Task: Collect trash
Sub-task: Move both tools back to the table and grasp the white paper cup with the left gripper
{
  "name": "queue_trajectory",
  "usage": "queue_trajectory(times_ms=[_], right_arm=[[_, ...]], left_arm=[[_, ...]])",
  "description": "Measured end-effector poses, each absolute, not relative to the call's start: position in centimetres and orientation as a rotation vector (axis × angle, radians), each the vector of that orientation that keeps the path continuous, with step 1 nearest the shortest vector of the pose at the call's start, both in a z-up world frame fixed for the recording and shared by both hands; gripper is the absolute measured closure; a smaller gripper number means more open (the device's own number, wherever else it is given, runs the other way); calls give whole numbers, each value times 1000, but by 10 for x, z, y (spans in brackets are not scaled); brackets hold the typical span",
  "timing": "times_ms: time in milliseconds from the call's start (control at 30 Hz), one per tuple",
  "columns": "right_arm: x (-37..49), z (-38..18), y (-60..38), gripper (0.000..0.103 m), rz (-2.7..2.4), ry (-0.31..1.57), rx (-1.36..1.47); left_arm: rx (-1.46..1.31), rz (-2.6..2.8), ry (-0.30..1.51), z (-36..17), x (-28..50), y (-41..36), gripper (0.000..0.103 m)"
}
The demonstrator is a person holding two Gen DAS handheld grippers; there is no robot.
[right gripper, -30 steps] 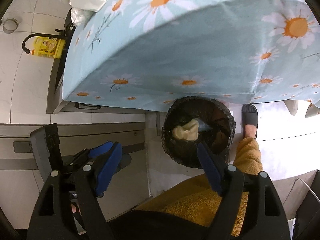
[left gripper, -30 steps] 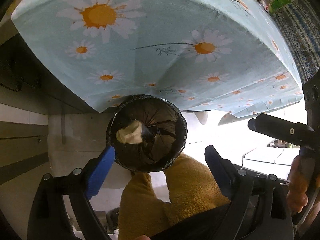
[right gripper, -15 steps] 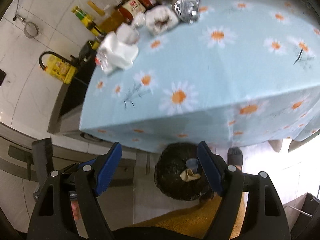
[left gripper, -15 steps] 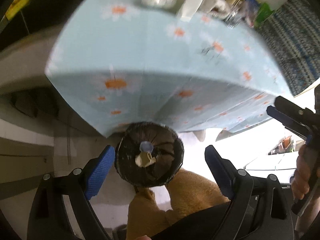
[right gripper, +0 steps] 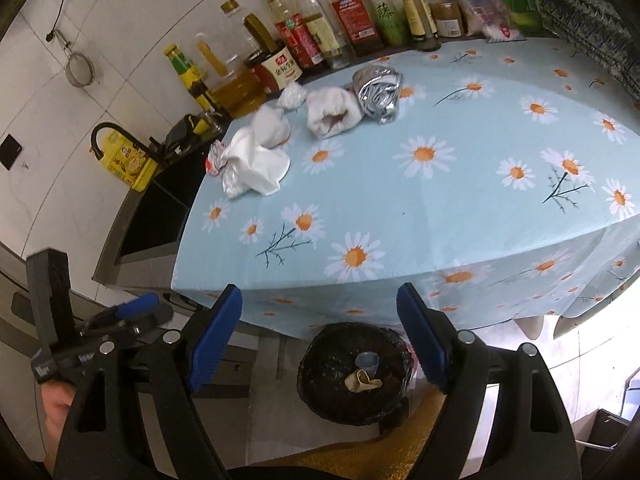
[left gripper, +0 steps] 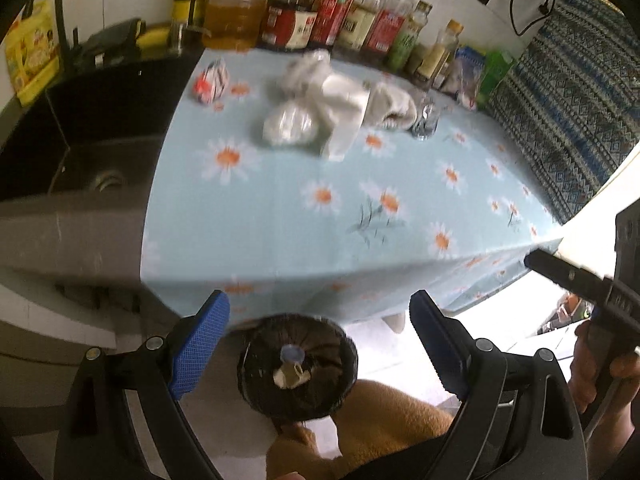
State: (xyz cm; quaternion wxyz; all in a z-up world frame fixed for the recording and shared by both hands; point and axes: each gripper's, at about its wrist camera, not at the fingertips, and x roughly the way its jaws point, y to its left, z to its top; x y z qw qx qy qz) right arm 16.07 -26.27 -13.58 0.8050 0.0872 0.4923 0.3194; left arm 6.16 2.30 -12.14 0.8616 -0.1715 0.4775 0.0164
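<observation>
A black-lined trash bin (right gripper: pixel 354 372) stands on the floor under the table's front edge; a beige scrap (right gripper: pixel 362 380) and a small plastic cup (right gripper: pixel 367 360) lie in it. It also shows in the left wrist view (left gripper: pixel 297 366). On the daisy tablecloth (right gripper: pixel 440 208) lie white crumpled tissues (right gripper: pixel 256 164), a rolled white wad (right gripper: pixel 332 110), a crumpled silver foil bag (right gripper: pixel 378 90) and a small red-white wrapper (left gripper: pixel 210 84). My left gripper (left gripper: pixel 316 344) and right gripper (right gripper: pixel 320 332) are both open and empty, held above the bin, short of the table.
A row of sauce and oil bottles (right gripper: pixel 320 28) lines the back wall. A dark sink (left gripper: pixel 92 140) with a black tap sits left of the table. A patterned blue cloth (left gripper: pixel 568 112) hangs at right. The person's yellow-clad leg (left gripper: pixel 384 432) is beside the bin.
Both grippers have risen from just over the bin to above table height. The table top and its trash have come into view. A plastic cup now lies in the bin.
</observation>
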Motion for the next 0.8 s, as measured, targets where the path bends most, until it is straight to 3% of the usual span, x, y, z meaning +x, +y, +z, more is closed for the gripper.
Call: queue_trajectory(times_ms=[433, 800], right_arm=[[195, -133, -291, 23, 661, 1035, 189], [261, -130, -304, 23, 696, 1031, 194]], left_arm=[[-305, 57, 916, -81, 139, 35, 14], [-251, 132, 922, -90, 213, 22, 14]])
